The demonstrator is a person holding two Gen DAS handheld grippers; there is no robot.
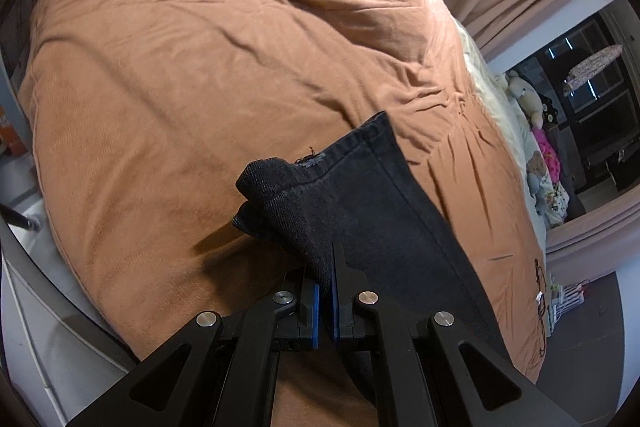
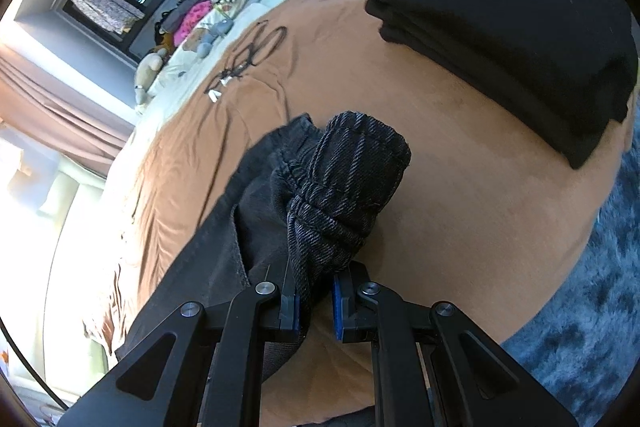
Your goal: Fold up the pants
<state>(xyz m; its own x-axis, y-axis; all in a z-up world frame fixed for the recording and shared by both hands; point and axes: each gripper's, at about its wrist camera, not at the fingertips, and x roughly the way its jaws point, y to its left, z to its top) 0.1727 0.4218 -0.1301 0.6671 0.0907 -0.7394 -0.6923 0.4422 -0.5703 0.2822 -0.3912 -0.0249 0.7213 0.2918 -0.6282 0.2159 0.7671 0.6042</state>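
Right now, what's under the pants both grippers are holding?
Under the pants lies the brown blanket, bare around them. Whatever sits directly beneath the denim is covered. Both grippers, left and right, are clamped on the fabric.

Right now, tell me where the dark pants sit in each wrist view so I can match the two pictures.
Left wrist view: the pants run from lower centre toward the right, a leg end clamped in the left gripper.
Right wrist view: the pants fill the centre, bunched elastic waistband pinched in the right gripper, with fabric trailing to the lower left.
Shared landmark: the brown bedcover under the pants; also the stuffed toys beside the bed.
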